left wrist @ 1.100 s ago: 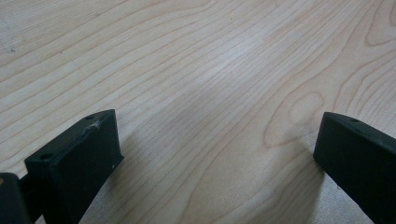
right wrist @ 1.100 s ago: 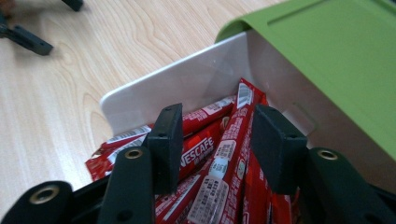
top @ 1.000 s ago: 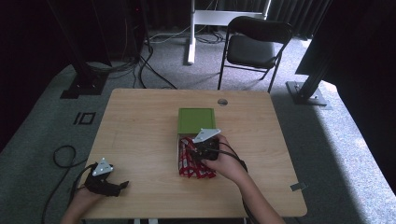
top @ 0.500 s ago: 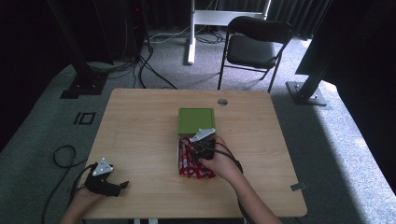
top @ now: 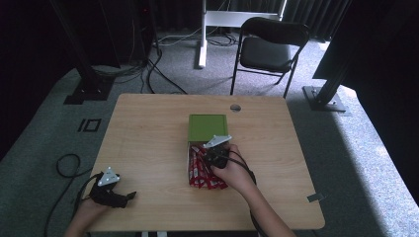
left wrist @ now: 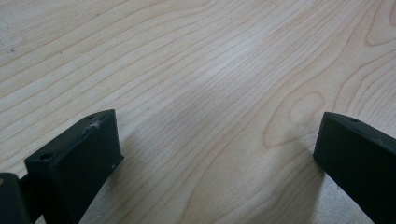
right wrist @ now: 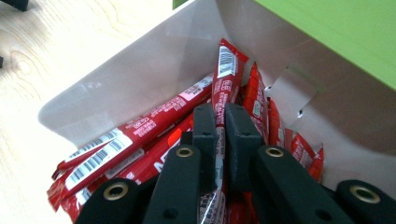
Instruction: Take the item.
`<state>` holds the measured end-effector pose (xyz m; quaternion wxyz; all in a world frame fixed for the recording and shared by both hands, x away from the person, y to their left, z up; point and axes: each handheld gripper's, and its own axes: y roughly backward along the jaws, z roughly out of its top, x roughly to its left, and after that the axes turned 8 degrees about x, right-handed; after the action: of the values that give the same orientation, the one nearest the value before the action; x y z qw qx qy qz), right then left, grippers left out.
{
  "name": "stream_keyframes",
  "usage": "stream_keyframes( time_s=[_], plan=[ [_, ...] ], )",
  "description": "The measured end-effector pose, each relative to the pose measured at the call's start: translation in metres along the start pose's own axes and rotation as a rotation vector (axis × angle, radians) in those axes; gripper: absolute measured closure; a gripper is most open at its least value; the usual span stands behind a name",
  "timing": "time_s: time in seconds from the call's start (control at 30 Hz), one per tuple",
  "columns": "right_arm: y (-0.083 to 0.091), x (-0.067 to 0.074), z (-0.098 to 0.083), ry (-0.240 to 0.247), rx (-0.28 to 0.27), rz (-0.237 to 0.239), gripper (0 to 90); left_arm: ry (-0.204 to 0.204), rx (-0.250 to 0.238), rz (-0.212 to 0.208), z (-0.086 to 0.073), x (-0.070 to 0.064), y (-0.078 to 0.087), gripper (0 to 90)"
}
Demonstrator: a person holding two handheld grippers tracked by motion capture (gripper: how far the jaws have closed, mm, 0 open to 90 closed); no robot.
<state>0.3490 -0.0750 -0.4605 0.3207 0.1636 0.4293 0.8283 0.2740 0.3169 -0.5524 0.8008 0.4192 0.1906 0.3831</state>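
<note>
Red sachet [right wrist: 223,79] sits pinched in the right hand-held gripper [right wrist: 219,116], more sachets [right wrist: 126,140] crowding the white box [right wrist: 140,70]; left hand-held gripper [left wrist: 210,154] gapes wide.

Bare counter [top: 148,128] lies open left and far of the box [top: 193,148], and to its right. The green lid [top: 208,128] (raised at the far end) and white walls [right wrist: 140,70] hem in the red sachets [right wrist: 154,121].
</note>
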Motion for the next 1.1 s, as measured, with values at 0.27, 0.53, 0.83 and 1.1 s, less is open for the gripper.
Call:
stream_keyframes(
  time_s=[0.27, 0.53, 0.83, 1.1],
  plan=[
    [0.019, -0.002, -0.005, -0.025, -0.054, 0.041, 84.3, -0.001, 0.0, 0.0, 0.0, 0.0, 0.0, 1.4],
    [0.034, -0.002, -0.014, -0.06, -0.106, 0.068, 84.4, -0.001, 0.0, 0.0, 0.0, 0.0, 0.0, 1.4],
    [0.051, 0.002, -0.017, -0.066, -0.173, 0.101, 84.4, 0.0, -0.001, 0.0, 0.0, 0.0, 0.0, 1.4],
    [0.062, -0.002, -0.015, -0.07, -0.231, 0.099, 84.4, 0.0, 0.001, 0.0, 0.0, 0.0, 0.0, 1.4]
  ],
)
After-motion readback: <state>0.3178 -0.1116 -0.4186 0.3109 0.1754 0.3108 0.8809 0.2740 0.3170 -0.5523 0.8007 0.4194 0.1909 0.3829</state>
